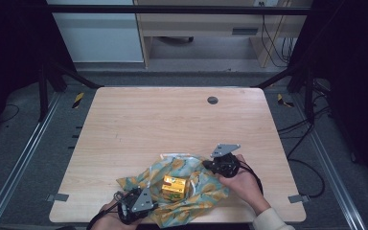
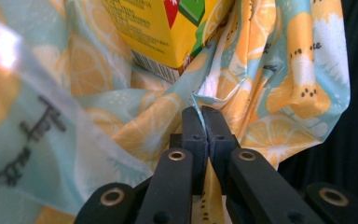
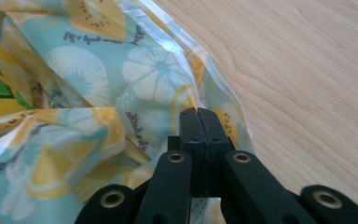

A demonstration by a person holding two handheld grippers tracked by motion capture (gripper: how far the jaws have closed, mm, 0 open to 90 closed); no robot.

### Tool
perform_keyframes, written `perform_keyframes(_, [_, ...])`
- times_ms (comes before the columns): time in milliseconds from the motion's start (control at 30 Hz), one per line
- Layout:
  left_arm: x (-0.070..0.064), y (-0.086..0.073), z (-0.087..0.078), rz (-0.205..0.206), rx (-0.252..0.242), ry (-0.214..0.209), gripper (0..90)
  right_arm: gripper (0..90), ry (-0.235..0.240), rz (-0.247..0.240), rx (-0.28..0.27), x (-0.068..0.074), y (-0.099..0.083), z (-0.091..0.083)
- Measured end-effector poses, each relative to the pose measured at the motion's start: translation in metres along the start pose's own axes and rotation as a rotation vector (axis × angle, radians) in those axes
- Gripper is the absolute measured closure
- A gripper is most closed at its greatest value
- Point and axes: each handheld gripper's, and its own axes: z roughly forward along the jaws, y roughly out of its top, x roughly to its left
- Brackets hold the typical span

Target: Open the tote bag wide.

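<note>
I see the cloth point(image 1: 191, 184), a lemon-print sheet in blue and yellow, lying crumpled at the near edge of the worktop point(image 1: 172, 120), with a yellow carton point(image 1: 174, 186) sitting on its middle. My left tool point(image 1: 133, 203) is at the cloth's near left corner, and in the left gripper view its jaws are pressed together on a fold of the cloth point(image 2: 261, 93), the carton point(image 2: 168, 28) just beyond the tips and slightly to the left. My right tool point(image 1: 210, 165) is at the cloth's far right edge; in the right gripper view its jaws are likewise pinched tight on the hem of the cloth point(image 3: 121, 84), with bare worktop point(image 3: 298, 70) to the right. The carton lies between the two tools, touching neither.
</note>
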Motion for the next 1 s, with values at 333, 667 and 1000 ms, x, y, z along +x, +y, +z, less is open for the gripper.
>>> perform_keyframes(333, [0.001,-0.001,0.001,-0.005,0.010,0.003,89.4,90.0,-0.026,0.033,-0.002,-0.013,-0.004,0.003])
perform_keyframes(667, [0.001,-0.002,0.001,-0.002,0.016,0.005,89.3,90.0,-0.044,0.053,-0.008,-0.020,-0.006,0.002])
perform_keyframes(1000, [0.001,-0.002,0.000,-0.006,0.013,0.008,89.2,90.0,-0.065,0.064,-0.016,-0.024,-0.007,-0.001])
